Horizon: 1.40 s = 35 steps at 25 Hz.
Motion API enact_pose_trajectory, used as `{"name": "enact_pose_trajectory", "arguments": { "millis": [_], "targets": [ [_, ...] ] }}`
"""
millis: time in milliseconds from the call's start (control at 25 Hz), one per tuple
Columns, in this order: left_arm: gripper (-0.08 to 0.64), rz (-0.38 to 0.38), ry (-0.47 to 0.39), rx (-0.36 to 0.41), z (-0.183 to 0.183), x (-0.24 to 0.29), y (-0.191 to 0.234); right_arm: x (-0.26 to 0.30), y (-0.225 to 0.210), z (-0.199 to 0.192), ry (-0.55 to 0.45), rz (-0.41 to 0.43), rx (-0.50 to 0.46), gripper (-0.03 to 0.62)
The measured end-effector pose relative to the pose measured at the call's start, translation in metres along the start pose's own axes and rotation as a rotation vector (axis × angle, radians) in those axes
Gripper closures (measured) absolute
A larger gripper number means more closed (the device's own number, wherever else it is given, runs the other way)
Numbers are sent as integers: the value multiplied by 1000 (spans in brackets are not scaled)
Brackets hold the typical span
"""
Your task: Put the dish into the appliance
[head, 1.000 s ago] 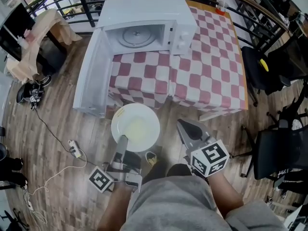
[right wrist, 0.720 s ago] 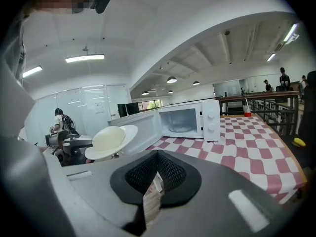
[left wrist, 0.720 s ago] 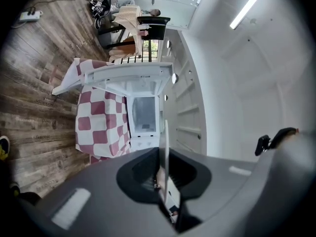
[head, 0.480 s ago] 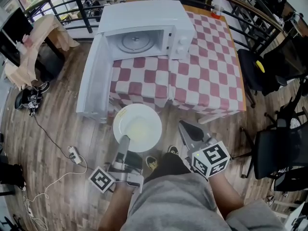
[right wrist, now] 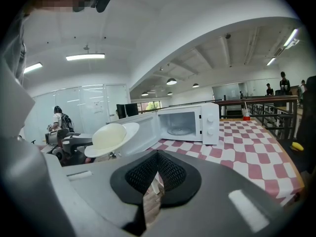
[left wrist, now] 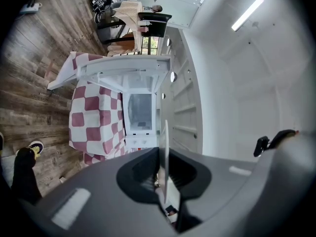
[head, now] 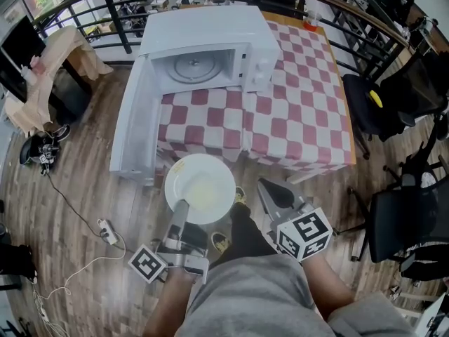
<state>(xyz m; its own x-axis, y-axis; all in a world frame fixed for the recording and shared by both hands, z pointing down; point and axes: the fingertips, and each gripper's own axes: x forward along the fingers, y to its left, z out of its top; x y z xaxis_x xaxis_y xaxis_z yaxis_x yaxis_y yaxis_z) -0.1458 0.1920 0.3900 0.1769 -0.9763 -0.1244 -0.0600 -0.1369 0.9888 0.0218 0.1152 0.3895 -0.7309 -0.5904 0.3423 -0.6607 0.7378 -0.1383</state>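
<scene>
A round white dish is level in front of the table, with my left gripper shut on its near rim. Seen from the left gripper view, the dish is edge-on between the jaws. The white microwave stands on the checked table, its door swung open to the left and its glass turntable bare. My right gripper hangs to the right of the dish, shut and empty. The right gripper view shows the dish and the open microwave ahead.
The open door juts past the table's front-left corner, close to the dish. Black chairs stand at the right. A power strip with cable lies on the wood floor at left. A railing runs behind the table.
Both grippers and the dish keep their places. The person's leg and shoes have moved forward beneath the dish.
</scene>
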Motion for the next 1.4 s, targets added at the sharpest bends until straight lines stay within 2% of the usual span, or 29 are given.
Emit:
{"name": "enact_pose_trajectory", "arguments": {
  "millis": [480, 760, 1400],
  "targets": [
    [525, -7, -1, 12, 8, 25, 1, 18, -17, 7, -4, 10, -8, 595],
    [525, 15, 4, 6, 9, 44, 11, 34, -35, 13, -3, 10, -3, 595],
    [525, 29, 11, -3, 42, 152, 34, 113, -114, 46, 25, 7, -17, 595]
  ]
}}
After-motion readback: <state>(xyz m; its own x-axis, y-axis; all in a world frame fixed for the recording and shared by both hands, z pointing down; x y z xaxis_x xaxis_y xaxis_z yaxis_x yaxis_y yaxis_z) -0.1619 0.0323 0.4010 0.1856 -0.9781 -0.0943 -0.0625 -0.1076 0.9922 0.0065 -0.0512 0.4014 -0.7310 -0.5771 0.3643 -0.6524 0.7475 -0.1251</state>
